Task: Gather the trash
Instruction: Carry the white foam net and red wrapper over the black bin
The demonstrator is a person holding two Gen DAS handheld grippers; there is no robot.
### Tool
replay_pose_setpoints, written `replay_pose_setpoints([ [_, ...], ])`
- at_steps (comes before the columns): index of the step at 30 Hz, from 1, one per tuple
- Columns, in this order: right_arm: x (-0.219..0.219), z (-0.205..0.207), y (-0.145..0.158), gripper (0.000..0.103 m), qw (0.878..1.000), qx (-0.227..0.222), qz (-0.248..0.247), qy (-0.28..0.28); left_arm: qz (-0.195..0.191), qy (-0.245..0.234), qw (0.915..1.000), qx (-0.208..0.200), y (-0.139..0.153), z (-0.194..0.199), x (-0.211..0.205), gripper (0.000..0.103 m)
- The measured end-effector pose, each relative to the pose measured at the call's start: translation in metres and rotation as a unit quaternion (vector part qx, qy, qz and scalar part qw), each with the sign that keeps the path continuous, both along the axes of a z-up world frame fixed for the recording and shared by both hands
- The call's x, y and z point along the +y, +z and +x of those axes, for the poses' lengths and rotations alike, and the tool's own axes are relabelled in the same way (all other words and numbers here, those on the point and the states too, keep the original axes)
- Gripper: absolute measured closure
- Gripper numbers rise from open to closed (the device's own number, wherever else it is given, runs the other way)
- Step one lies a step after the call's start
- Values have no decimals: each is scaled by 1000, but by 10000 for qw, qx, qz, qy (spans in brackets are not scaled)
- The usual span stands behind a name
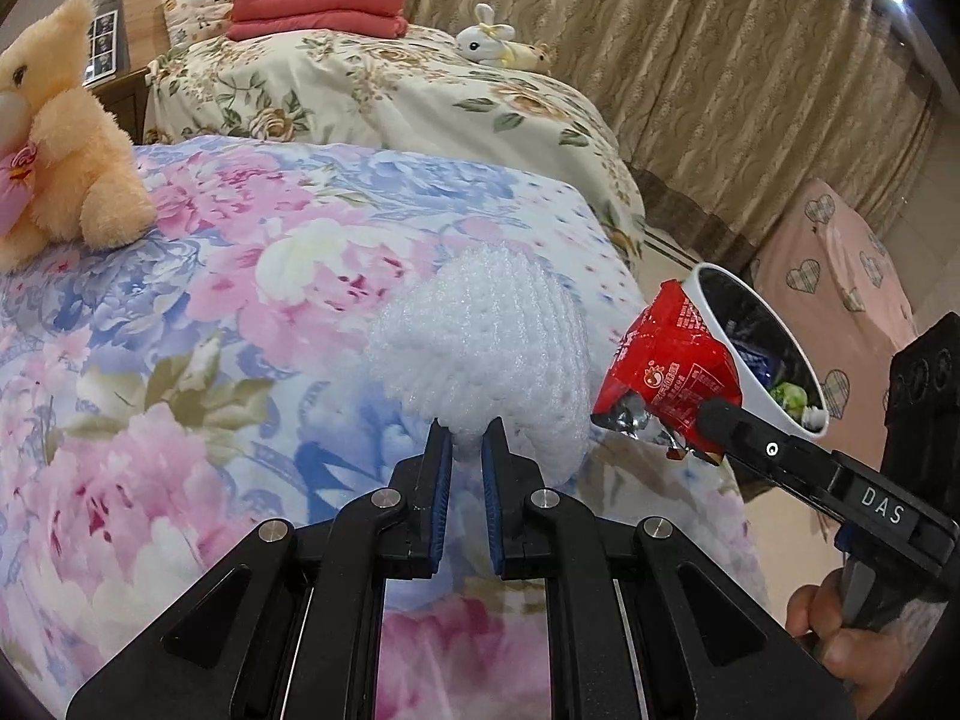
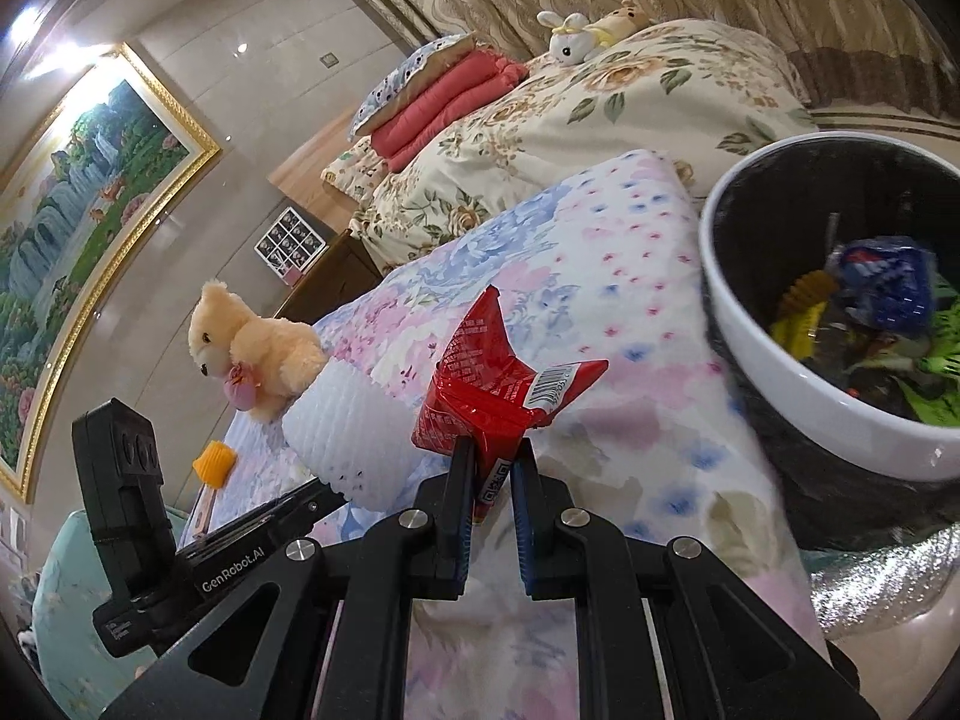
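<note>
My left gripper (image 1: 467, 433) is shut on a white foam net sleeve (image 1: 480, 354) and holds it over the floral quilt. The sleeve also shows in the right wrist view (image 2: 354, 432). My right gripper (image 2: 493, 455) is shut on a red snack wrapper (image 2: 486, 384) and holds it above the quilt, left of the trash bin (image 2: 774, 384). In the left wrist view the wrapper (image 1: 672, 369) is at the bin's (image 1: 756, 384) near rim. The white-rimmed bin holds several pieces of trash.
A peach teddy bear (image 1: 66, 138) sits on the floral quilt (image 1: 210, 312), also in the right wrist view (image 2: 252, 342). An orange object (image 2: 215, 463) lies behind it. A second bed (image 1: 384, 90) with folded blankets and a toy rabbit (image 1: 486, 39) stands beyond. Curtains (image 1: 720, 90) hang behind.
</note>
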State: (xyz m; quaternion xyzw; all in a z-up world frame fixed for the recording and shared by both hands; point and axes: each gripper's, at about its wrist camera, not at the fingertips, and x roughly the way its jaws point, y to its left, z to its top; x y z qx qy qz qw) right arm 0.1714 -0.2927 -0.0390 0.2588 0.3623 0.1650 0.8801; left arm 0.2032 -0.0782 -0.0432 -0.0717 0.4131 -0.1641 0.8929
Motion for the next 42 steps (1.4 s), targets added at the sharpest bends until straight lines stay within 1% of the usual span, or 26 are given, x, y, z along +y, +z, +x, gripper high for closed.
replay_pose_setpoints([
  [13,-23,-28,6,91,9997,-126,-14,-223,104,-238,9996,-131,11,-19,-24,94],
  [33,-40,-48,13,91,9988,-274,-69,-396,90,-504,9985,-173,18,-30,-48,94],
  [42,-58,-56,16,91,9979,-306,-100,-569,75,-758,9969,-207,24,-31,-72,94],
])
